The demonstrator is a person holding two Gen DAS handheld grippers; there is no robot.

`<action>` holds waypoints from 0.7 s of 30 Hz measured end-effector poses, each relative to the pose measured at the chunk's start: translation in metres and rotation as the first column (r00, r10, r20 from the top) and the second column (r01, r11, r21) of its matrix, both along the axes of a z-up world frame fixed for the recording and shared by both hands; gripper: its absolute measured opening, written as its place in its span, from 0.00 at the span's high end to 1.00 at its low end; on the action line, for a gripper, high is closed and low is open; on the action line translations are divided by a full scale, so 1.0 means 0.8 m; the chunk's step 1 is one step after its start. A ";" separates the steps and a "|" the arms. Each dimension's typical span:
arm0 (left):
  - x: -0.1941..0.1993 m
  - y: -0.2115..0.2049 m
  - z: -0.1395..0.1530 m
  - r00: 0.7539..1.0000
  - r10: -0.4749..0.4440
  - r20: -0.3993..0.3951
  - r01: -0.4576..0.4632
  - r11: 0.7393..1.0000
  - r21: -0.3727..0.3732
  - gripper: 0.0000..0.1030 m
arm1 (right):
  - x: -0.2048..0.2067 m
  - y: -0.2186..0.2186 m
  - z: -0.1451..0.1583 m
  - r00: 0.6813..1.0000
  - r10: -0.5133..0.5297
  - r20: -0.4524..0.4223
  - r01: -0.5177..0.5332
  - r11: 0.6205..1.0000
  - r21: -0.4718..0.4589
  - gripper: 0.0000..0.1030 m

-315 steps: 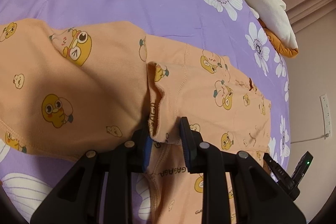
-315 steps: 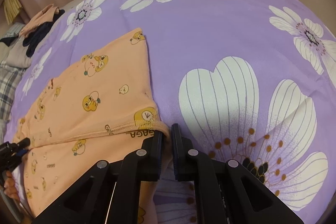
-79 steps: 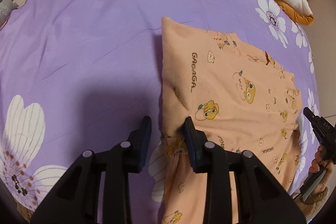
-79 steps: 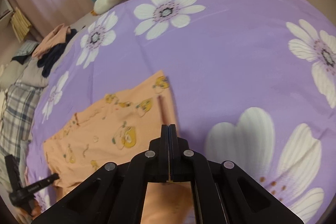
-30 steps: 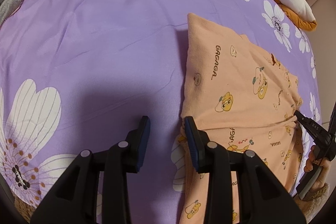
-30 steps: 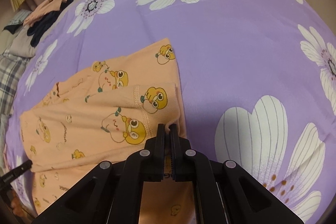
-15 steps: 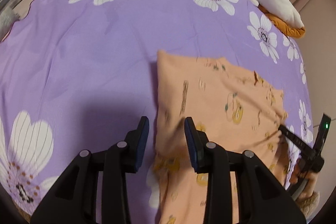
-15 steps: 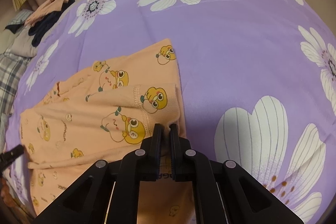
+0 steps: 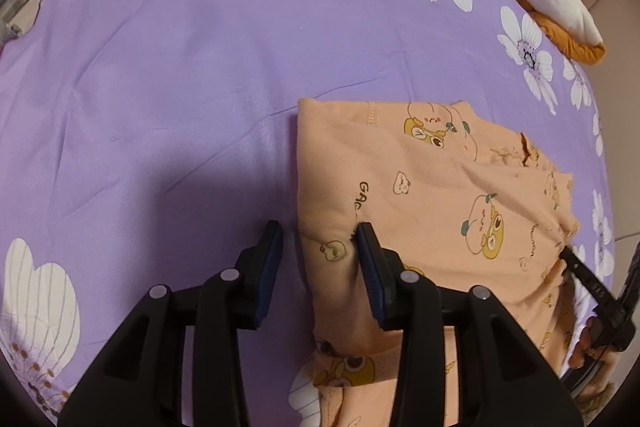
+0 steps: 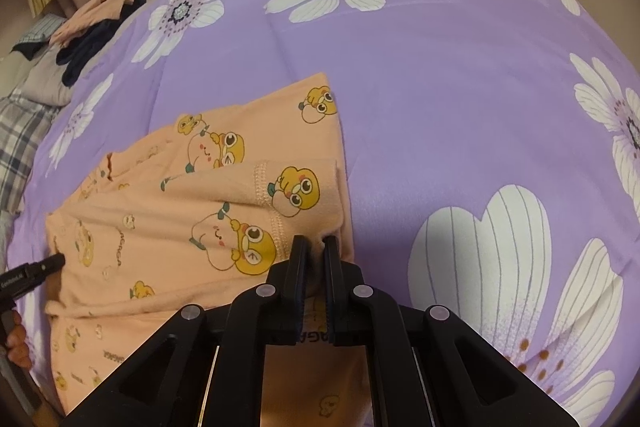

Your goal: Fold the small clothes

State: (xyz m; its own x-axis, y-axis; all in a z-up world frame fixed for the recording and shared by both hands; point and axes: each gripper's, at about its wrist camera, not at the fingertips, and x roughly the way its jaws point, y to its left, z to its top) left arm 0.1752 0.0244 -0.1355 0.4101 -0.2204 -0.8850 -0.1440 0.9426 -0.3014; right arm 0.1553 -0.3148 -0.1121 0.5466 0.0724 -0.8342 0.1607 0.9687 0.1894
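1. The left claw [image 9: 318,247] is opening, straddling the left folded edge of the orange garment [image 9: 432,187], which earlier lay wider and flatter.
2. The right claw [image 10: 316,251] stays clamped on the garment's near right corner.
3. The garment lies folded on the purple bed [image 9: 200,67]; another fold probably follows.
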 end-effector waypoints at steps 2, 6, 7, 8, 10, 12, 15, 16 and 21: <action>0.004 0.003 -0.001 1.000 0.009 -0.003 -0.009 0.999 -0.037 0.56 | 0.000 0.002 0.000 1.000 0.000 0.005 0.000 1.000 -0.011 0.96; 0.005 0.001 0.009 1.000 0.012 -0.015 -0.013 0.999 -0.045 0.55 | 0.003 0.009 0.003 1.000 0.022 0.006 -0.021 0.997 -0.067 0.96; 0.000 0.001 0.013 1.000 0.014 -0.014 -0.014 0.999 -0.041 0.55 | 0.003 0.010 0.005 1.000 0.022 0.008 -0.021 0.997 -0.076 0.96; -0.009 0.000 0.018 1.000 0.012 -0.010 -0.012 0.999 -0.038 0.55 | 0.000 0.010 0.007 1.000 0.017 0.016 -0.015 0.997 -0.079 0.95; -0.033 0.001 0.027 1.000 0.003 0.018 -0.002 0.998 -0.056 0.53 | -0.008 0.009 0.012 1.000 0.002 0.026 0.000 0.998 -0.060 0.88; -0.063 0.003 0.038 0.999 -0.006 0.047 0.010 0.997 -0.080 0.45 | -0.023 0.006 0.020 0.999 0.004 0.044 -0.003 1.000 -0.022 0.62; -0.115 0.008 0.054 0.996 -0.016 0.089 0.025 0.995 -0.099 0.31 | -0.052 0.003 0.038 0.997 -0.005 0.081 0.006 1.000 -0.013 0.37; -0.135 0.009 0.058 0.995 -0.023 0.100 0.034 0.994 -0.103 0.31 | -0.065 0.002 0.046 0.995 -0.001 0.098 0.001 1.000 -0.003 0.37; -0.208 0.009 0.058 0.992 -0.044 0.115 0.062 0.987 -0.151 0.28 | -0.134 -0.007 0.074 0.987 0.033 0.158 -0.042 0.998 0.057 0.35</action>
State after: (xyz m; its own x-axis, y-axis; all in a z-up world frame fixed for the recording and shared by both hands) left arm 0.0089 0.0314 -0.0893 0.4879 -0.3747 -0.7884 -0.0526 0.8889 -0.4551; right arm 0.0482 -0.3206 -0.0529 0.6661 0.1423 -0.7321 0.0884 0.9596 0.2670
